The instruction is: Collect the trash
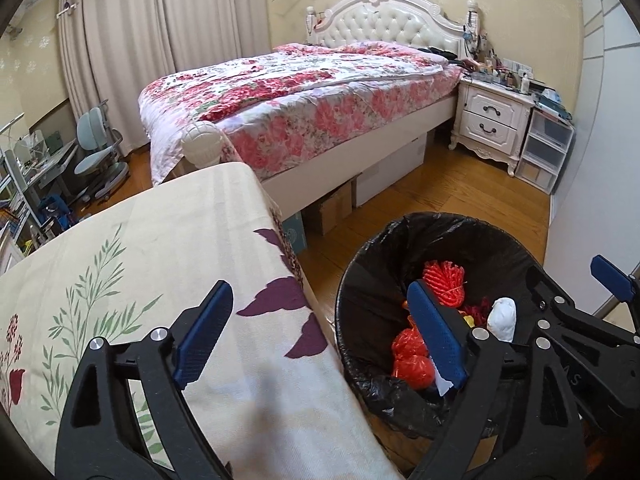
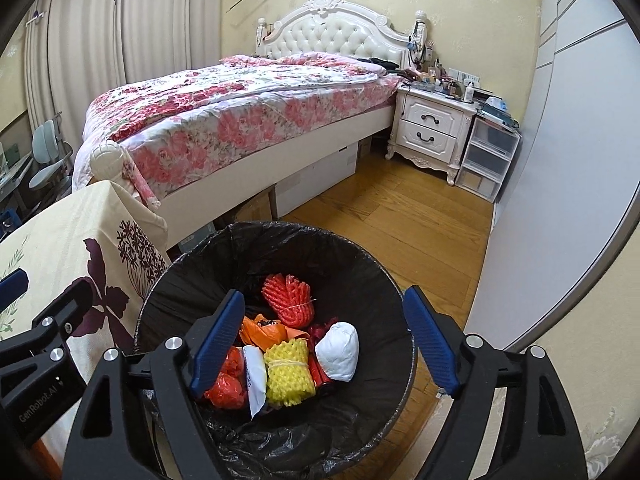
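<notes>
Left gripper point(image 1: 320, 332) hangs spread wide and empty, one blue pad over the floral tablecloth point(image 1: 168, 264) and the other over the rim of the black-lined trash bin point(image 2: 276, 240) — beside it the right gripper point(image 2: 324, 340) gapes just as wide, nothing between its pads, directly above the bin's mouth. Collected trash already lies inside: red foam netting point(image 2: 286, 300), a yellow foam bundle point(image 2: 288, 376) and a white wad point(image 2: 338, 352). Best practice now, by appearances, is to lift both grippers straight up — clear of the thin liner — before seeking more litter.
</notes>
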